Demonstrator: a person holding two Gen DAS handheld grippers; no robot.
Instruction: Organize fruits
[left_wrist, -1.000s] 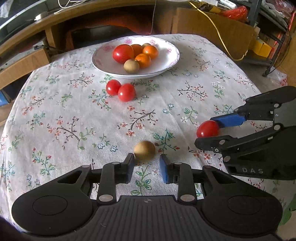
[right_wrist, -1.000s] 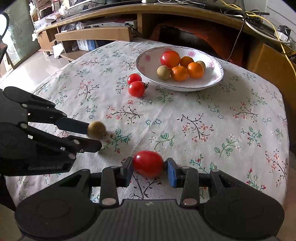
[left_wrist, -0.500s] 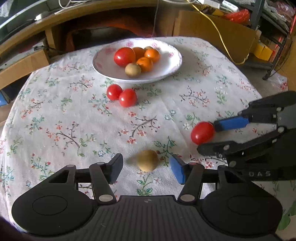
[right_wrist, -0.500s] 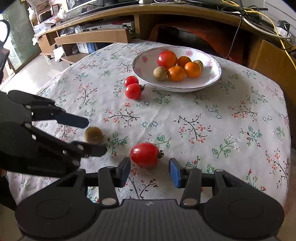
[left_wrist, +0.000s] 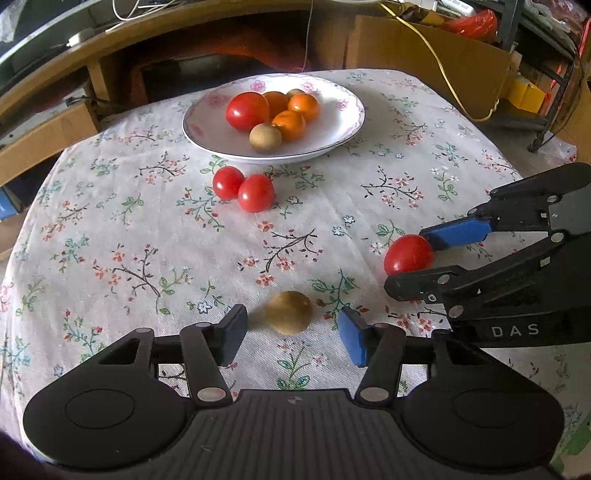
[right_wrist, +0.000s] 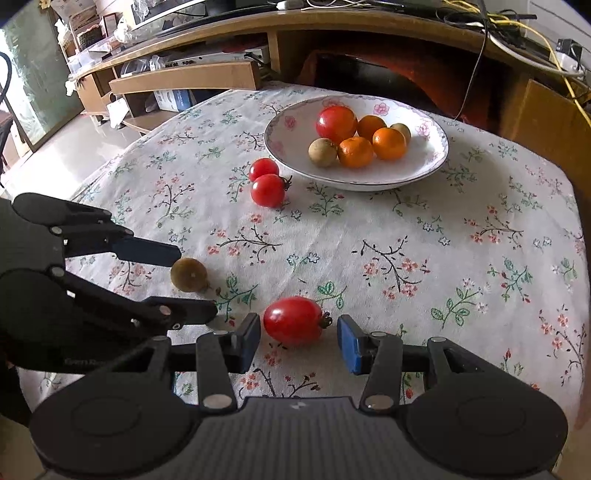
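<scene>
A small brown round fruit (left_wrist: 289, 312) lies on the flowered tablecloth between the spread fingers of my left gripper (left_wrist: 291, 332), which is open and not touching it. The same brown fruit (right_wrist: 189, 274) shows in the right wrist view. A red tomato (right_wrist: 293, 320) rests on the cloth between the fingers of my open right gripper (right_wrist: 299, 339), with gaps on both sides. That tomato (left_wrist: 408, 254) also appears in the left wrist view. A white flowered plate (left_wrist: 207, 127) at the far side holds a big tomato, oranges and brown fruits.
Two small tomatoes (left_wrist: 243, 188) lie together on the cloth just in front of the plate. Behind the table stands a wooden desk (right_wrist: 332, 22) with cables and shelves. The table's right edge (left_wrist: 546, 155) drops toward boxes and a metal rack.
Both grippers have opened and let go: the brown fruit and the tomato now sit free on the cloth. Both grippers have pulled back slightly.
</scene>
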